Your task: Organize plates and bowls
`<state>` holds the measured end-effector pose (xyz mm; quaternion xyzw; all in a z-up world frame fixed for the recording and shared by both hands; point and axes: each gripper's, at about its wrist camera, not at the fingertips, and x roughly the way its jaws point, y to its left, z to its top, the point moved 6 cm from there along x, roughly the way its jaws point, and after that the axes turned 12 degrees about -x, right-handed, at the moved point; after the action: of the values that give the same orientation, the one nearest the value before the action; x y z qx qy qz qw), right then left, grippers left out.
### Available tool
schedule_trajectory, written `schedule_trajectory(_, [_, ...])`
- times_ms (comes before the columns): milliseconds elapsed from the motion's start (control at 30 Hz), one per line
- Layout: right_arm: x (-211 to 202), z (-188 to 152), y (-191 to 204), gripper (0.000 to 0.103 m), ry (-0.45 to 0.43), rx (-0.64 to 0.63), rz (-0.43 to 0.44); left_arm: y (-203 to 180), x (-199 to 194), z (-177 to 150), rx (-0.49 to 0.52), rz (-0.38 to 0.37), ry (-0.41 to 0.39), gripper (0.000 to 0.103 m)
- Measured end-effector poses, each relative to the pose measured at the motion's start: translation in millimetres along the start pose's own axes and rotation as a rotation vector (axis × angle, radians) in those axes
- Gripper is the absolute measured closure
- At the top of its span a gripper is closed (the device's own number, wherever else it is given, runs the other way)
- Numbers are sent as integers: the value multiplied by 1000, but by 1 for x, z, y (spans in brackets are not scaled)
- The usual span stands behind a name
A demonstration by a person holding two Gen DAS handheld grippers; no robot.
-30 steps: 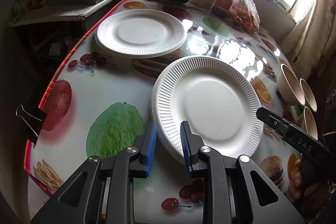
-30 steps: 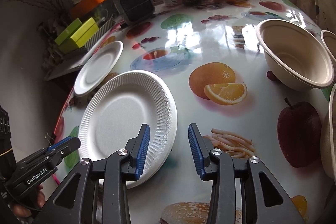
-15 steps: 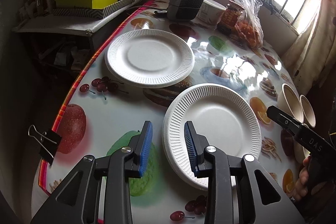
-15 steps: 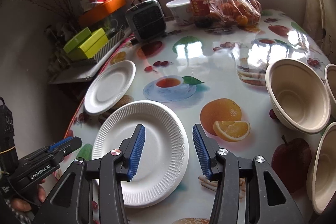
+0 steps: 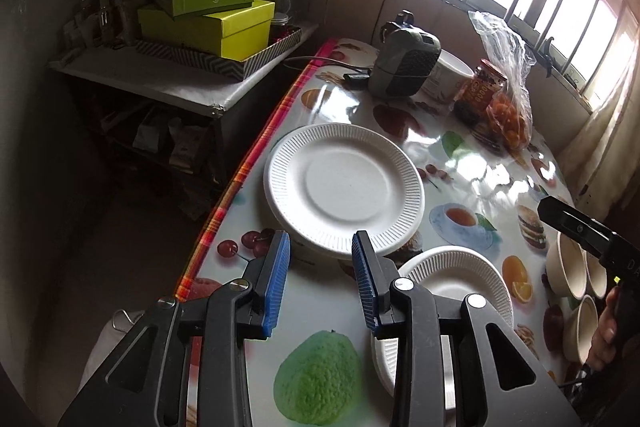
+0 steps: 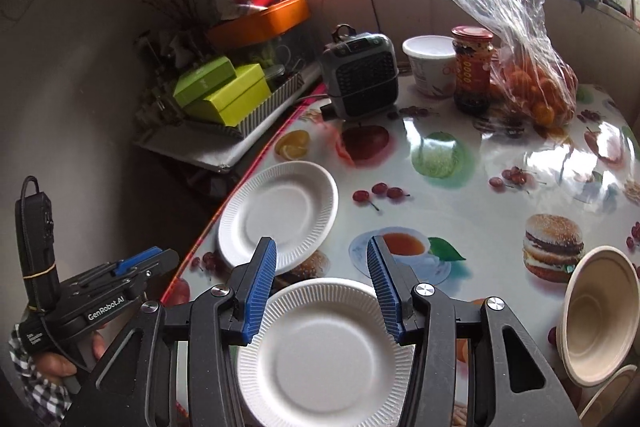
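Desk point(image 5: 332, 303) edge runs past the left gripper point(image 5: 320, 281) at 9 o'clock — bare cloth lies below its narrowly parted, empty fingers. Far plate point(image 5: 344, 187) sits at 12 o'clock, near plate point(image 6: 320, 351) beneath the right gripper point(image 6: 322, 289), fingers apart, empty — bowls point(image 6: 600, 315) at 3 o'clock.
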<state>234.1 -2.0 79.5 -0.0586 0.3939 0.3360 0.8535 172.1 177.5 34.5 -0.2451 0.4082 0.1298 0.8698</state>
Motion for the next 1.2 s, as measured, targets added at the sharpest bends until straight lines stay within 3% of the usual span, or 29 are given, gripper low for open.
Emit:
schedule_trajectory(200, [33, 31, 12, 56, 37, -41, 26, 20, 8, 22, -26, 17, -5, 69])
schedule_trajectory(400, [76, 38, 14, 56, 113, -24, 60, 33, 28, 36, -64, 4, 30, 69])
schedule_trajectory(800, [138, 30, -9, 57, 252, 21, 35, 40, 77, 44, -107, -30, 133, 69])
schedule_trajectory(1200, [161, 16, -20, 70, 303, 74, 44, 46, 106, 39, -152, -33, 197, 70])
